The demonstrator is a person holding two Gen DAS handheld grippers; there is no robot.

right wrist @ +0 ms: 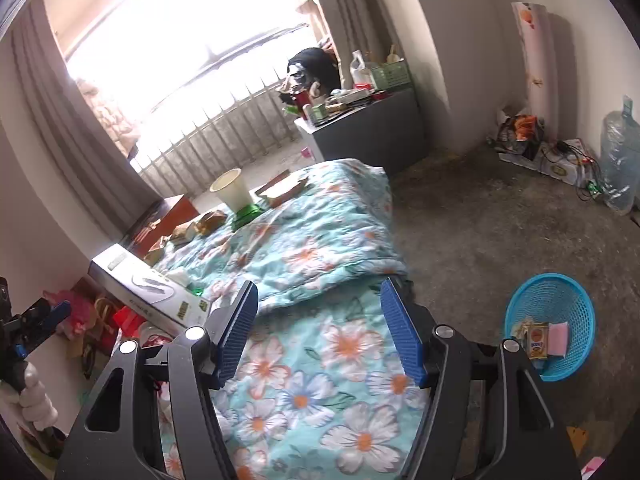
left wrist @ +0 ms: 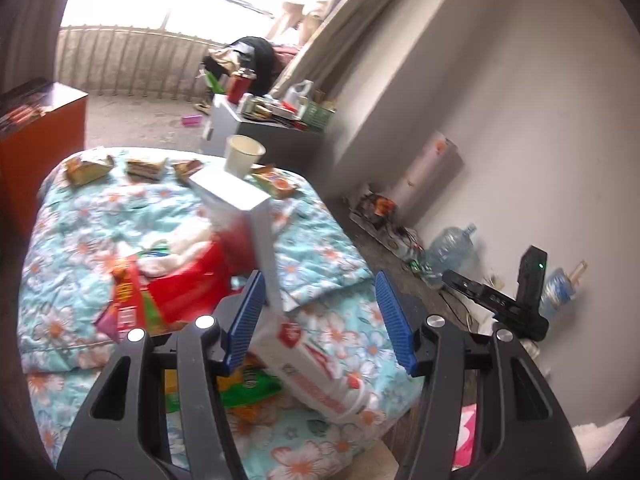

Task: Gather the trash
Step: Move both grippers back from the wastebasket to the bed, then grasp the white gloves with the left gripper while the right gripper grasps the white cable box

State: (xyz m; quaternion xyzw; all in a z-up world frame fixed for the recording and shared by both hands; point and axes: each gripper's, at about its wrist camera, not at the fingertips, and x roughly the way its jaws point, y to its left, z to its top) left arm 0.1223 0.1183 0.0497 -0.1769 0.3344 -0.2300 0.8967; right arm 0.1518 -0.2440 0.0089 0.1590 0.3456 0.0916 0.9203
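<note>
Both grippers, left (left wrist: pixel 320 320) and right (right wrist: pixel 318 330), have ribbed blue jaws spread wide and empty above the quilted floral bed (right wrist: pixel 320 240). Wrappers (left wrist: pixel 148 168) lie at its far edge; a blue mesh basket (right wrist: pixel 550 292) sits on the floor.

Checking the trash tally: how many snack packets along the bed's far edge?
4. Left of the paper cup: far-left packet, middle packet, nearest packet; right of it: fourth packet. White box may hide more.
</note>
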